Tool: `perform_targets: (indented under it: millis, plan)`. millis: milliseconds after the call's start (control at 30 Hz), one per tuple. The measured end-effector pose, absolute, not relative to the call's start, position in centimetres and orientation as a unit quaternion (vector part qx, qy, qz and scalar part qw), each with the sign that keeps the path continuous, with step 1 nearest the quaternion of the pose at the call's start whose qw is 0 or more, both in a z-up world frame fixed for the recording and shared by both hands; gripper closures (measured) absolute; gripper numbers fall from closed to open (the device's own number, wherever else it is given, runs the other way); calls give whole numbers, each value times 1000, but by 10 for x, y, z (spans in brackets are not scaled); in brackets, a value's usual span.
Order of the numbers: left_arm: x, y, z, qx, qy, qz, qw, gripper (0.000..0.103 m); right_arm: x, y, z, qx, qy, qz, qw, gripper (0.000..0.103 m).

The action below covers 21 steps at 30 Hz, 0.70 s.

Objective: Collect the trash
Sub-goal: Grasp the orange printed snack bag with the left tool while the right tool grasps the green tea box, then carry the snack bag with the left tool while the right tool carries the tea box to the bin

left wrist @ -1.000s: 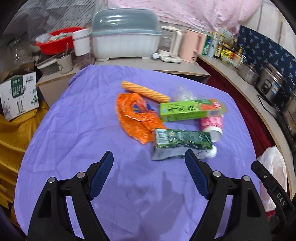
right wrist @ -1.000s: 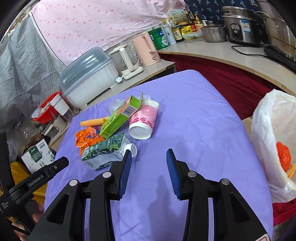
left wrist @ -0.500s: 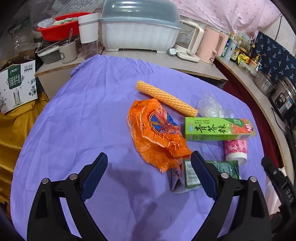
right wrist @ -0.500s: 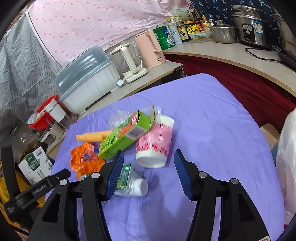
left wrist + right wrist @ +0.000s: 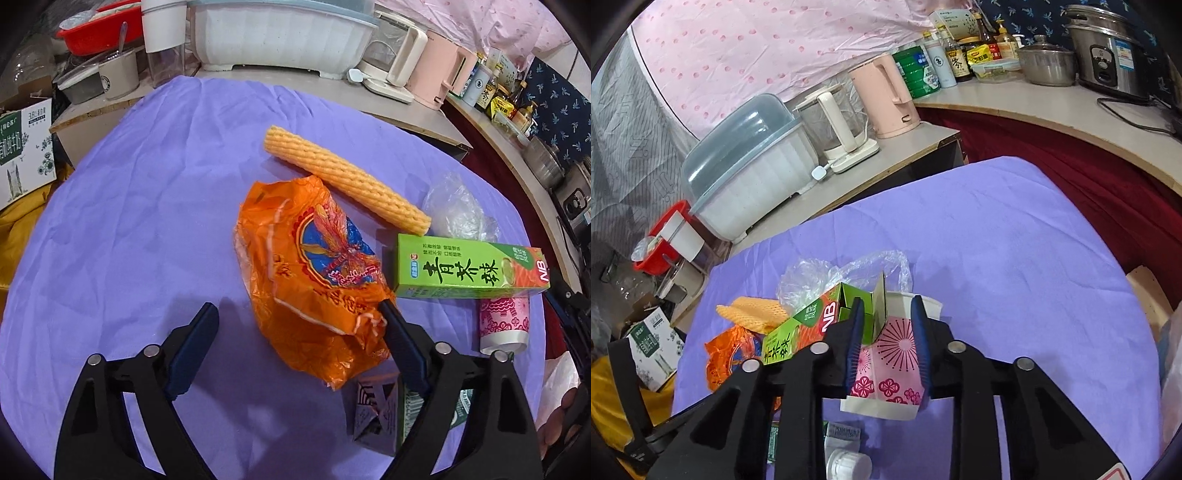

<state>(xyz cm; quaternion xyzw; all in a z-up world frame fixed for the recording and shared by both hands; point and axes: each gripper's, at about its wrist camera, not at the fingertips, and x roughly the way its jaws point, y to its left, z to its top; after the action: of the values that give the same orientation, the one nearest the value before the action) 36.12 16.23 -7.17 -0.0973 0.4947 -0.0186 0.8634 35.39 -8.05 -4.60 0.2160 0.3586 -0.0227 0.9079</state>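
right gripper: just squeezed in on the pink cup, probably touching (lying lengthwise between its fingers) | left gripper: spread around orange bag

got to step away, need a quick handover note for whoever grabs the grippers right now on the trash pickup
Right gripper: jaws have just been closing and now clamp the pink paper cup, which lies on its side, not lifted yet.
Left gripper: open, straddling the near end of the orange wrapper, not gripping.
On the purple cloth: wrapper, yellow foam sleeve, green box resting against the cup, clear plastic bag, and a crushed carton under the left gripper.
Done: nothing in these views is off the table.
Left: lift the cup away, grab the wrapper, then the rest.
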Motion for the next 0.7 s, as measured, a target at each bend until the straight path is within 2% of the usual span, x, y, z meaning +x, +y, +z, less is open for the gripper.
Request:
perform_targets:
  millis: [33,133,200,233,300,433,467,700]
  plan:
    - [361,162,-74,-99,496,-20,862,27,356,-78,-48,213,362,-20,907,87]
    - [362,161,-75,-97,496,-20,863,37,357,-74,-54,212,366,-12,906,93]
    - [361,160,-73,-97,494,-27,863,53,356,-72,-54,211,364,-9,907,97]
    - [360,160,-72,-100,494,-34,863,57,355,-72,-53,211,363,-8,908,99]
    - [358,159,-69,-101,492,-38,864,69,352,-69,-49,207,359,-7,910,100]
    - [350,160,-57,-103,481,-42,870,83,342,-66,-36,203,346,-6,916,101]
    - [347,159,-52,-102,478,-43,871,89,339,-66,-31,203,342,-6,918,101]
    - [324,157,-20,-95,453,-44,885,91,315,-68,5,198,314,-5,929,101]
